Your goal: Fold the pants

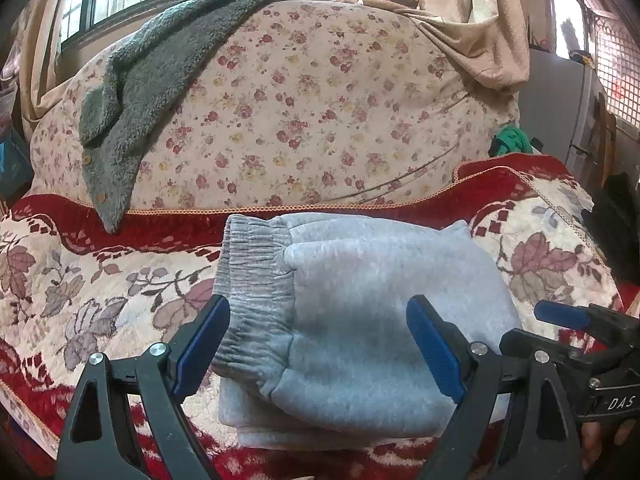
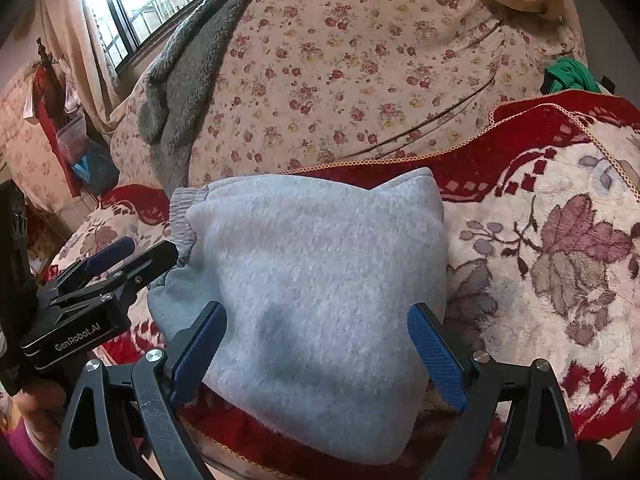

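Left gripper [image 1: 318, 338] fills my lower frame, blue pads spread wide, nothing between them. Right gripper [image 2: 316, 338] likewise spread apart and empty. Grey pants [image 1: 340, 320] sit folded at centre frame on the red floral blanket [image 1: 80, 280]; layers underneath are hidden. Grey fleece [image 1: 160, 68] upper left, top end cut off.

Lower layers of folded grey pants [image 1: 340, 320] mostly hidden under top layer. Near edge of pants [image 2: 320, 320] cut off behind blue pads [image 2: 436, 356] in right wrist view. Right gripper [image 1: 560, 318] clipped by frame edge in left view. Green cloth [image 1: 512, 140] partly hidden behind red blanket [image 1: 400, 204], identity unclear.
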Tool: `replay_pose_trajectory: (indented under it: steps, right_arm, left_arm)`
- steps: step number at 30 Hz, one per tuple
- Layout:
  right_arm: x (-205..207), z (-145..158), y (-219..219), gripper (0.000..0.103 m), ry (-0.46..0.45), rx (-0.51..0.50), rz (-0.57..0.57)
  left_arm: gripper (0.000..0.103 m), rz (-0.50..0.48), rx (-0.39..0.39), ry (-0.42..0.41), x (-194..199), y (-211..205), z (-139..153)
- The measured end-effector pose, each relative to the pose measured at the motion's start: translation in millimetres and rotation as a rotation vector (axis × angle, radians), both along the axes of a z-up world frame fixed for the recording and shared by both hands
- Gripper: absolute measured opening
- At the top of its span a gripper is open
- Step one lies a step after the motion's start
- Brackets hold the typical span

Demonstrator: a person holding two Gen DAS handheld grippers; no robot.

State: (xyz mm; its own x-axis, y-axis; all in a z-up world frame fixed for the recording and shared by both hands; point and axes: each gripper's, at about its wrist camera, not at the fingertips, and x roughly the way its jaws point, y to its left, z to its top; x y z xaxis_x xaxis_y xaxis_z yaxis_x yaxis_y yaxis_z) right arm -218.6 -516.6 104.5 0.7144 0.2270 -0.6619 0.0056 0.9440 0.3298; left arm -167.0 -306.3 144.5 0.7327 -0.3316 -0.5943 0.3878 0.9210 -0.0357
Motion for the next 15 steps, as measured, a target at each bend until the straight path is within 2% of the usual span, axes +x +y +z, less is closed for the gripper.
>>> replay_pose_trajectory:
  steps: [15]
  right_arm:
    - [1.2, -0.5, 5.2, 0.095, 0.009, 0.002, 0.012]
  left_arm:
    - [0.089, 0.001, 0.001, 0.003, 0.8, 1.1, -1.1]
